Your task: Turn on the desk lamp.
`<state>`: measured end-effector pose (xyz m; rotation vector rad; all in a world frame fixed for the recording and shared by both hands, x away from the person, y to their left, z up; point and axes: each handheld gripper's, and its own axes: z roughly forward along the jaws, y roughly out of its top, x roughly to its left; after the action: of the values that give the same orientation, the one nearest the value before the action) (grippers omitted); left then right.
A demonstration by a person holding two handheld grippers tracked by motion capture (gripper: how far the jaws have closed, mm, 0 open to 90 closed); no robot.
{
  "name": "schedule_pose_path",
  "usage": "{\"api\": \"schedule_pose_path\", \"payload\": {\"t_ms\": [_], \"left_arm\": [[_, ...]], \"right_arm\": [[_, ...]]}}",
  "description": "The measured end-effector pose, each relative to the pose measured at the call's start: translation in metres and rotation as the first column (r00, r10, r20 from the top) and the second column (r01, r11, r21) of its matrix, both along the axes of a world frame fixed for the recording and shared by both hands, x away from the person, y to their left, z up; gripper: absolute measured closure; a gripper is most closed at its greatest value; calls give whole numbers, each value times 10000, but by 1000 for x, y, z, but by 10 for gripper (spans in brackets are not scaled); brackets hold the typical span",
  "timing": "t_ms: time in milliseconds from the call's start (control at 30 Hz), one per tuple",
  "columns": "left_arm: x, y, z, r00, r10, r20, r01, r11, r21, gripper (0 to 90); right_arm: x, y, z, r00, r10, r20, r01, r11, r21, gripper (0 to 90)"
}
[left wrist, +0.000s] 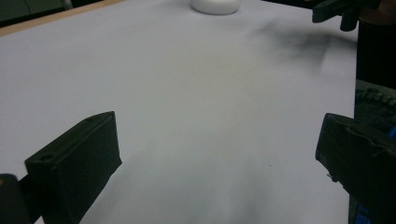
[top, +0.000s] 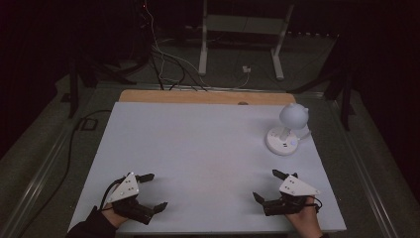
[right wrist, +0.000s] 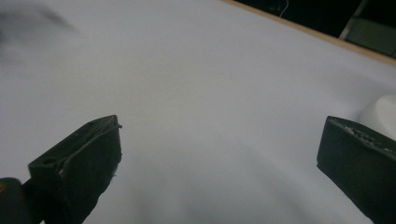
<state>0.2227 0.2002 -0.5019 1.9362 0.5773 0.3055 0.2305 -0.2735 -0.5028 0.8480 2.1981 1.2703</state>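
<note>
A small white lamp point(top: 289, 128) with a round head and a disc base stands at the right back of the white table point(top: 198, 148). My left gripper point(top: 154, 191) rests near the front left edge, jaws wide apart and empty. My right gripper point(top: 266, 185) rests near the front right edge, also wide open with nothing between its jaws. In the left gripper view point(left wrist: 219, 154) the lamp base point(left wrist: 215, 5) sits at the top and the other gripper point(left wrist: 338, 9) shows at the top right. In the right gripper view point(right wrist: 219, 149) the lamp base point(right wrist: 380, 116) shows at the right edge.
A wooden strip point(top: 198, 96) runs along the table's far edge. Behind it are cables point(top: 163, 64) and a white stand's legs point(top: 240, 44) on the dark floor. A black cable point(top: 74, 144) trails at the left of the table.
</note>
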Motion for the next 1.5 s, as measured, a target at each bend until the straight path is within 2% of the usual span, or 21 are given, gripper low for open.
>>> {"api": "schedule_pose_path", "payload": {"t_ms": [133,267,300,367,433,467,533,933,1200,1267,1500], "left_arm": [[1,1,1,10000,-36,62,37,9999,-162,4],[1,0,1,10000,-50,35,50,9999,-151,4],[1,0,1,10000,-56,45,57,9998,-171,4],[1,0,1,10000,-59,58,60,9998,-176,4],[1,0,2,10000,-30,34,31,9997,-224,4],[1,1,1,10000,-14,19,14,9997,-238,4],[1,2,1,10000,46,29,-45,9997,-239,4],[-3,4,3,10000,0,67,2,9994,-344,4],[-3,4,3,10000,-12,83,16,9990,-439,4],[-3,4,3,10000,-8,53,11,9989,-462,4],[-3,4,3,10000,-24,31,25,9990,-455,4]], "right_arm": [[1,0,1,9999,140,33,-140,9998,143,0],[0,0,2,9997,226,-66,-224,9993,286,0],[-1,-1,2,9987,494,-80,-489,9974,527,0],[0,-1,1,9985,524,-167,-514,9971,554,0],[0,-1,1,9985,493,-248,-482,9978,445,0],[1,1,-1,9977,501,-463,-489,9984,276,0],[0,2,-1,9973,542,-492,-532,9983,223,0],[-3,10,2,9972,704,-243,-710,9972,-220,0],[-6,11,8,9963,839,-179,-836,9964,152,0],[-6,12,9,9952,930,-320,-921,9953,287,0],[-8,18,12,9926,1154,-373,-1142,9930,314,0]]}}
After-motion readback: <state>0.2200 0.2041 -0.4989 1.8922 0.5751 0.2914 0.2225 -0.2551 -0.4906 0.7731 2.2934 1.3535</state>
